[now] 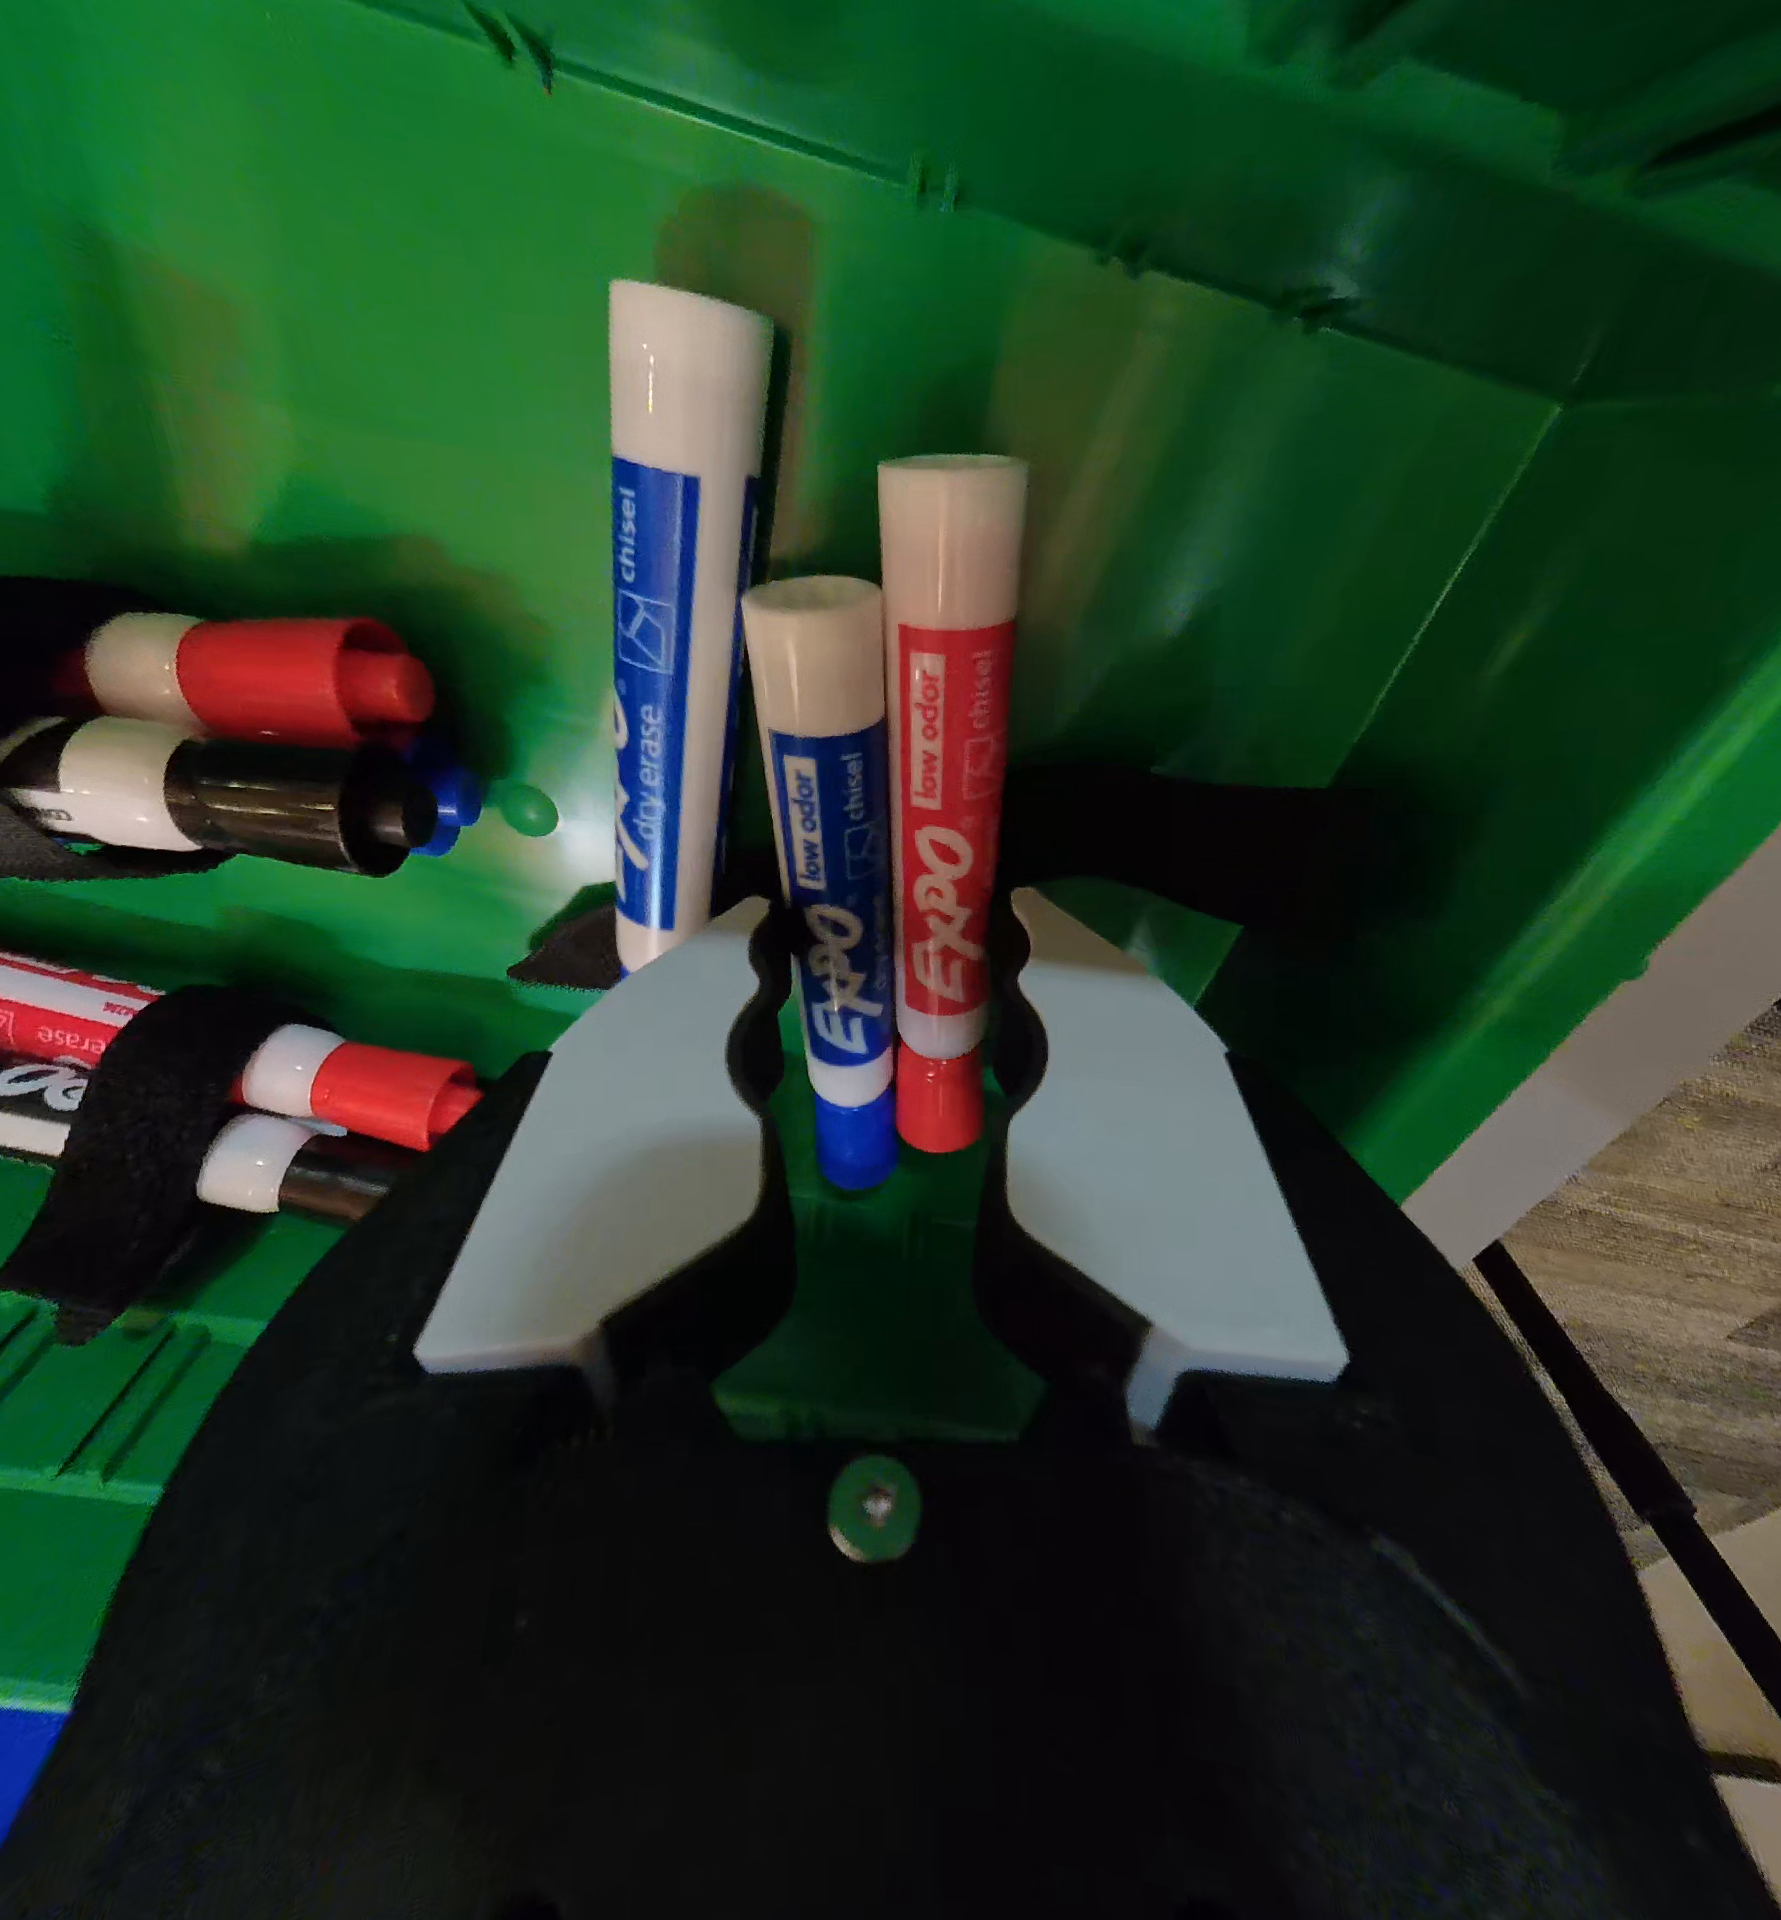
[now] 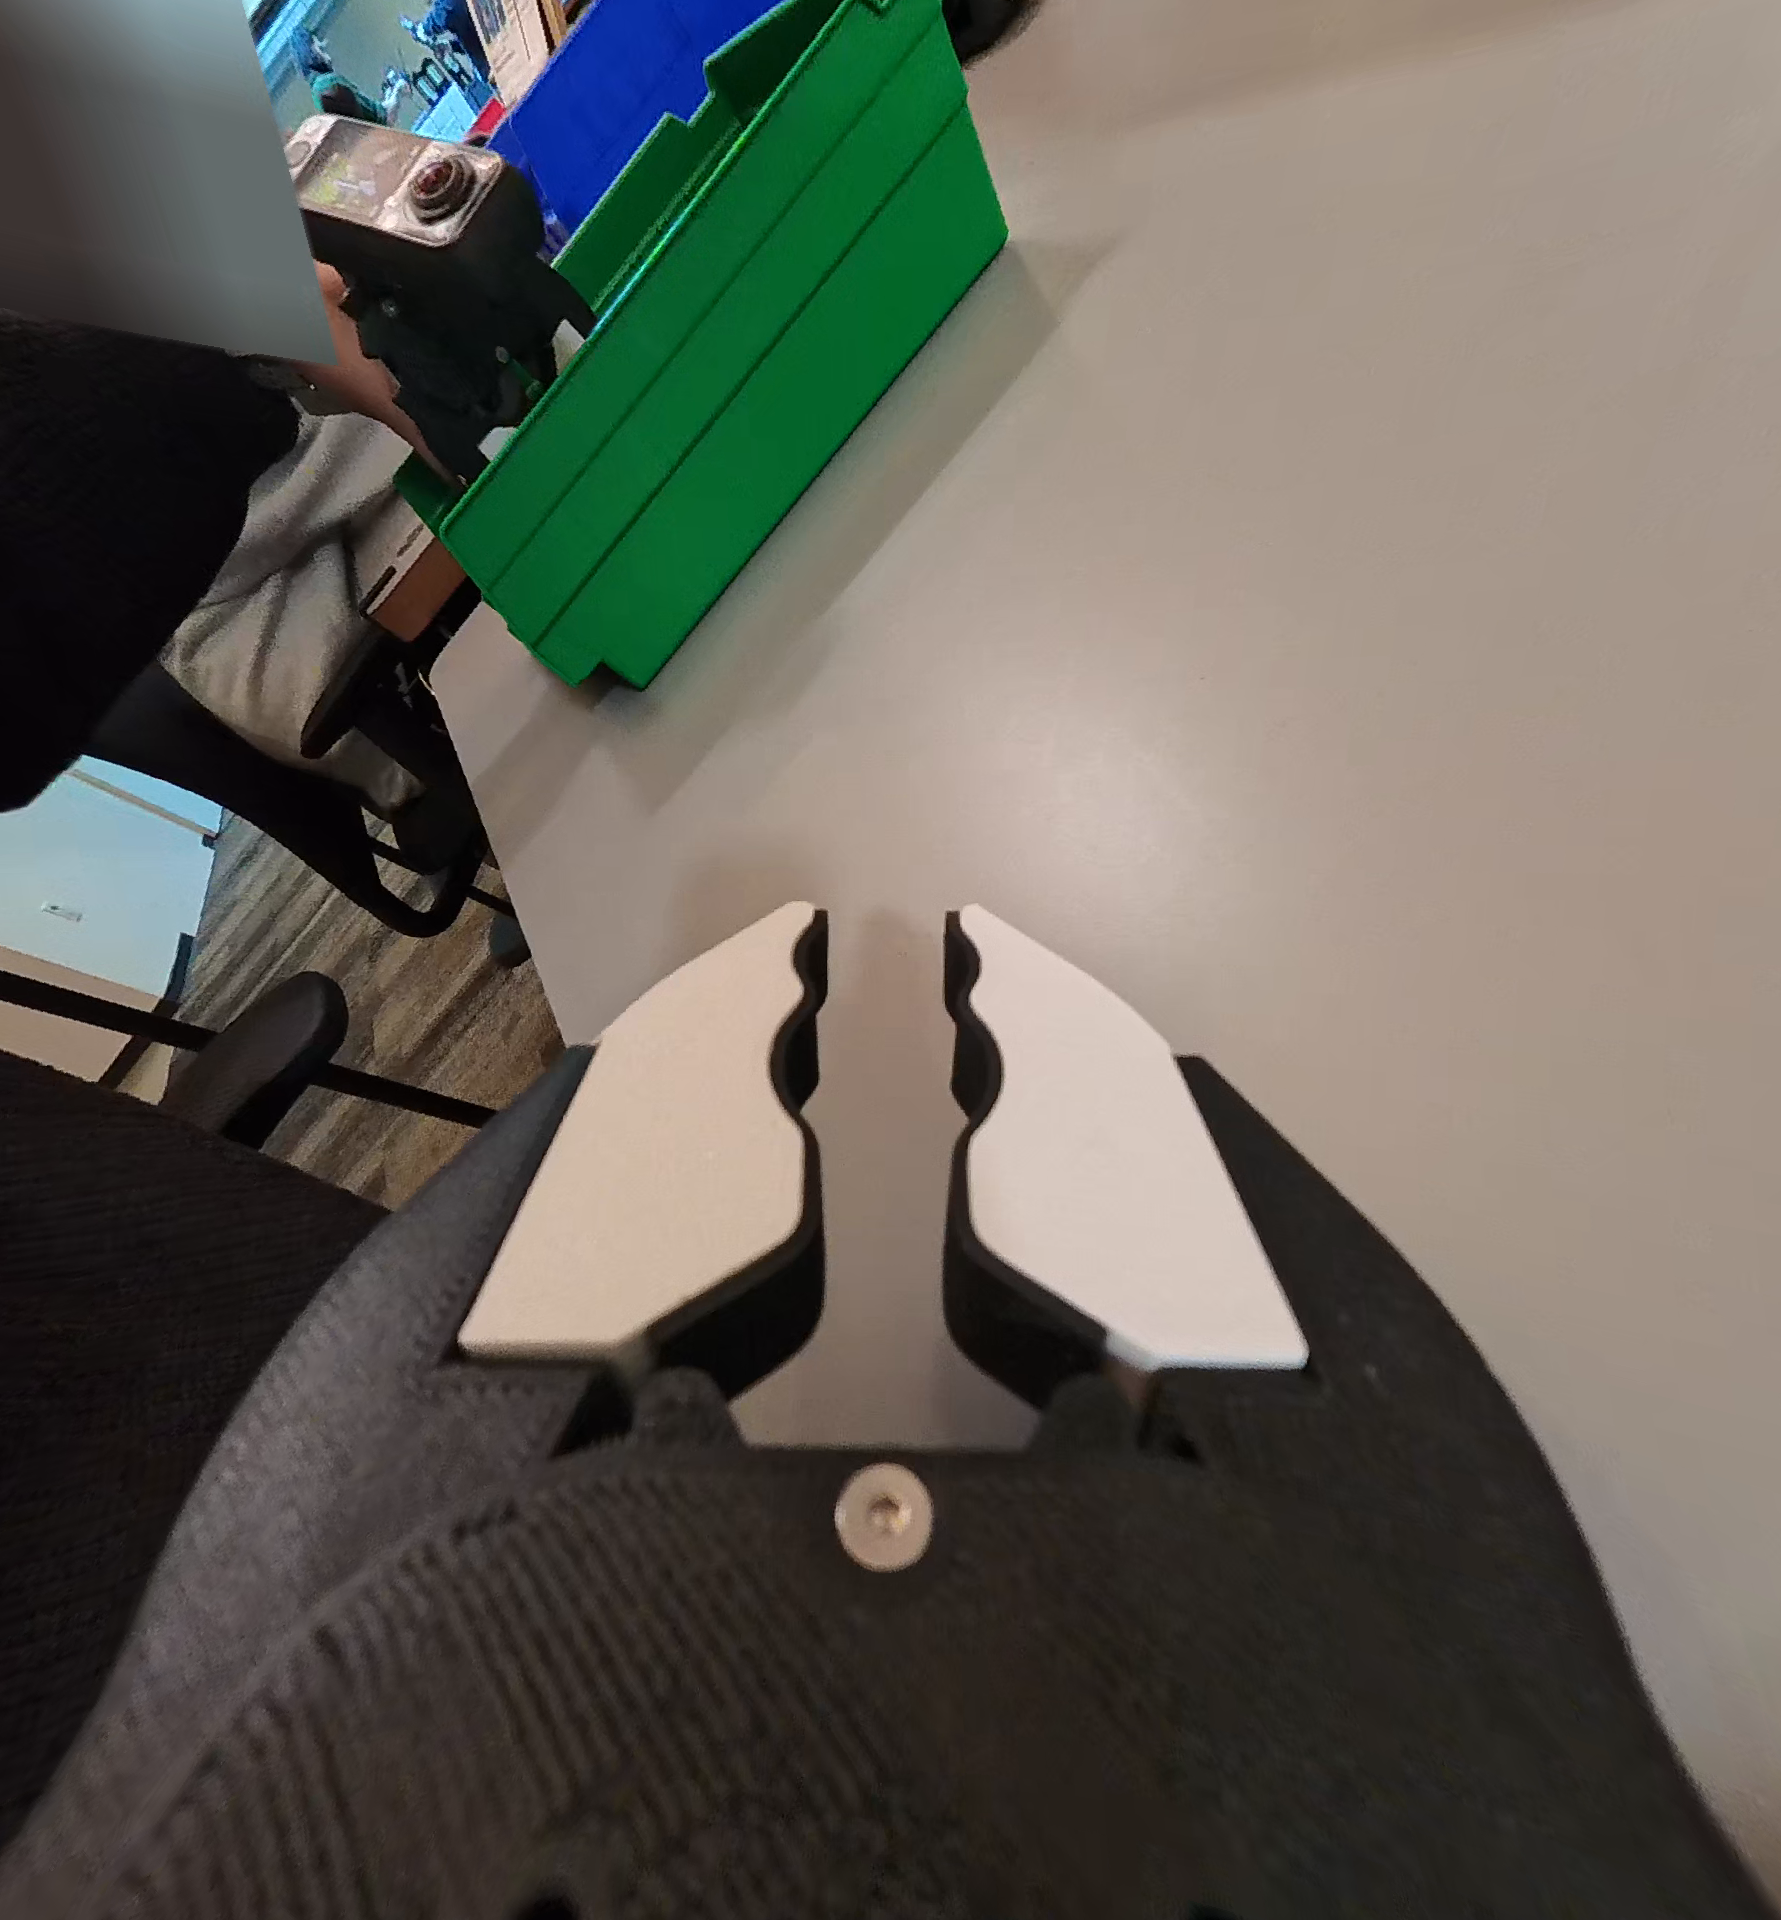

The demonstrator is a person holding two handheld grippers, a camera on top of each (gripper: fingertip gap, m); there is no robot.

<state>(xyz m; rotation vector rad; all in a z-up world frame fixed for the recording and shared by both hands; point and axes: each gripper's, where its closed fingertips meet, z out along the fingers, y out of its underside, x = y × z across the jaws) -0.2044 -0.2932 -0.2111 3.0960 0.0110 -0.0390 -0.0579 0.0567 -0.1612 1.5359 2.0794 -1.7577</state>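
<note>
My left gripper is inside a green bin and shut on two upright dry-erase markers, a blue one and a red one, caps pointing toward me. A taller blue marker stands just behind my left finger, and a black strap runs behind this group. My right gripper is slightly open and empty, hovering over the grey table. The left gripper with its camera also shows in the right wrist view at the green bin's near end.
Two more marker bundles wrapped in black straps lie in the bin at left, one upper and one lower. A blue bin sits behind the green one. A person's dark sleeve and office chairs are beyond the table's left edge. Across from one pair of fingers to the other is roughly 40 cm.
</note>
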